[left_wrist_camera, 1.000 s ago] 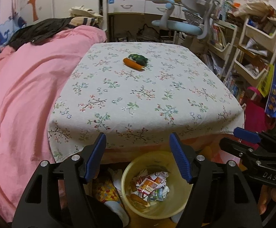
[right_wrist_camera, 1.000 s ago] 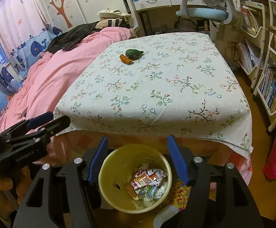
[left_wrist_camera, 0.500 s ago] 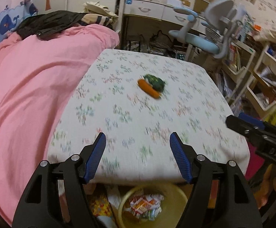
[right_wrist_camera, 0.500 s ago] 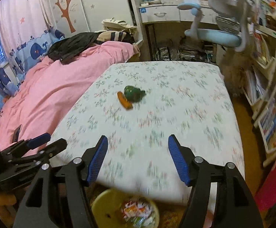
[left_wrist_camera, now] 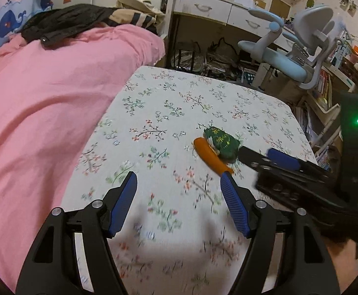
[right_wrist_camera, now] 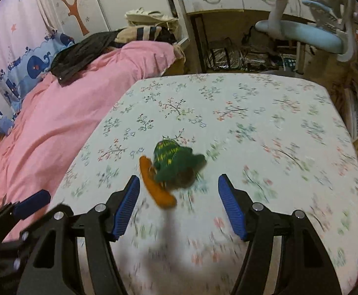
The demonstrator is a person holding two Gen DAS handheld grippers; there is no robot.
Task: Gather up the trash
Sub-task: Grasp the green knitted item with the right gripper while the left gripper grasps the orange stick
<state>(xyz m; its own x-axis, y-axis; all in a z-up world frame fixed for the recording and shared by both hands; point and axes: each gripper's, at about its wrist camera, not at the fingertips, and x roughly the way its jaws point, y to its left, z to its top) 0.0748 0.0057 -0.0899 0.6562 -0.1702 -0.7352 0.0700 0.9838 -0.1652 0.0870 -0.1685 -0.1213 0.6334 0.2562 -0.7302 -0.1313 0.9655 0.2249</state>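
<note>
Lying near the middle of the flowered tablecloth [left_wrist_camera: 179,123] are two pieces of trash, touching — a crumpled dark green wrapper [right_wrist_camera: 174,159] with yellow print and, on its left, a long orange wrapper [right_wrist_camera: 155,184] shaped like a sausage. The right gripper [right_wrist_camera: 177,188] hovers over the near side of them with its blue-padded jaws spread wide and nothing between them; the pair sits just beyond the fingertips (this view is blurred). The left gripper [left_wrist_camera: 179,184] is also wide open and empty, above the cloth nearer and to the left, its right pad close to the orange wrapper's near end. A pink blanket [left_wrist_camera: 43,110] fills the left.
</note>
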